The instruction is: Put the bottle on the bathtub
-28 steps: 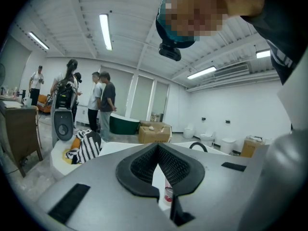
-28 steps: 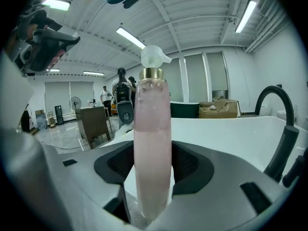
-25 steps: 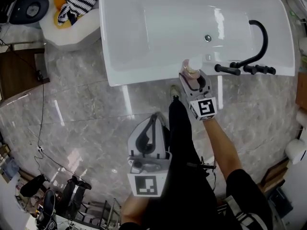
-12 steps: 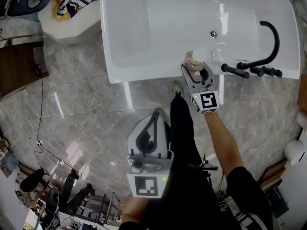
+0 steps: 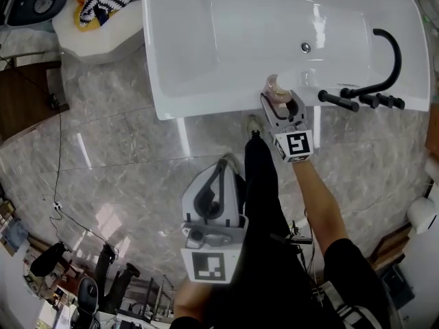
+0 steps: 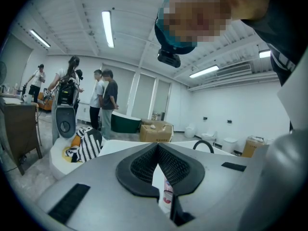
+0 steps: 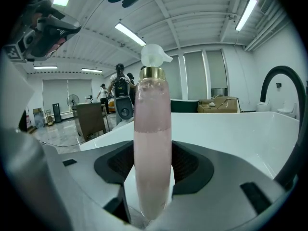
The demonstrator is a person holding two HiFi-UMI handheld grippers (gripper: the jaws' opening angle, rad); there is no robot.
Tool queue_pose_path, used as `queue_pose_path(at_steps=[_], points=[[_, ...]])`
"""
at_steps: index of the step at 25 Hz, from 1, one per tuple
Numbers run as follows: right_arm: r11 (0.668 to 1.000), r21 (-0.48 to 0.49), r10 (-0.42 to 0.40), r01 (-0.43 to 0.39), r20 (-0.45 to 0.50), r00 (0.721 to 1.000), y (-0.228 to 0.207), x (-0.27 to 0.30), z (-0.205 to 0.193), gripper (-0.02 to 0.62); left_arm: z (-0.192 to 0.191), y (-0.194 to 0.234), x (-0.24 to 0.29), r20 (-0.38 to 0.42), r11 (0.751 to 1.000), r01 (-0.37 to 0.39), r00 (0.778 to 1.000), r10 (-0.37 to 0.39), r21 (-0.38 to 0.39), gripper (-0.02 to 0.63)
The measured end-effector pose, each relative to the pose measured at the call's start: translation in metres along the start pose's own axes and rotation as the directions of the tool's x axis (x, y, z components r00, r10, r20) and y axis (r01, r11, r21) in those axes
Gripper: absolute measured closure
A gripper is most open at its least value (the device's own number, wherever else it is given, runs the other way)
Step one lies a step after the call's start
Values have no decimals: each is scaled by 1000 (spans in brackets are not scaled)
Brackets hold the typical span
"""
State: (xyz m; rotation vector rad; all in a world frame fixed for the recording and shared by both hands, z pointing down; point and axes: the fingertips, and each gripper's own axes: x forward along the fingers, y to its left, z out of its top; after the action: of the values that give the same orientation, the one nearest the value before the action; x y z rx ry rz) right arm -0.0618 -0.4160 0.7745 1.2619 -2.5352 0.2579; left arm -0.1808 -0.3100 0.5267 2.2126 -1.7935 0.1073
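A tall bottle (image 5: 276,86) of pale pink liquid, with a gold collar and a white pump, stands upright at the near rim of the white bathtub (image 5: 206,105). My right gripper (image 5: 280,100) is shut on the bottle (image 7: 152,148) low on its body, and the bathtub (image 7: 231,129) spreads out behind it. Whether the bottle's base touches the rim is hidden. My left gripper (image 5: 221,170) hangs low near the person's legs, away from the tub, jaws shut with nothing between them. The left gripper view shows that gripper (image 6: 158,150) pointing at the tub, with the bottle (image 6: 167,196) glimpsed far off.
A curved black faucet (image 5: 385,50) and black tap handles (image 5: 363,100) sit on the rim right of the bottle. A drain (image 5: 306,47) lies in the basin. A striped item on a white stool (image 5: 103,2) stands far left. The floor is grey marble, with a cable (image 5: 60,170).
The right gripper and bottle have moved slightly further onto the tub rim, closer to the tap handles. The left gripper has stayed put.
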Motion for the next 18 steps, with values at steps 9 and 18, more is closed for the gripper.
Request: queue_pose_path(at_steps=[9,18], points=[[1000,-10,-18,18,-3,1000,3,-14,-7,371,-3,-1,-5,2,1000,7,1000,-7,-17,591],[999,-29,-44,44,-24,999,7,-17,-14,371,-2,5,-9,15,1000,6,1000,-5,-24,591]])
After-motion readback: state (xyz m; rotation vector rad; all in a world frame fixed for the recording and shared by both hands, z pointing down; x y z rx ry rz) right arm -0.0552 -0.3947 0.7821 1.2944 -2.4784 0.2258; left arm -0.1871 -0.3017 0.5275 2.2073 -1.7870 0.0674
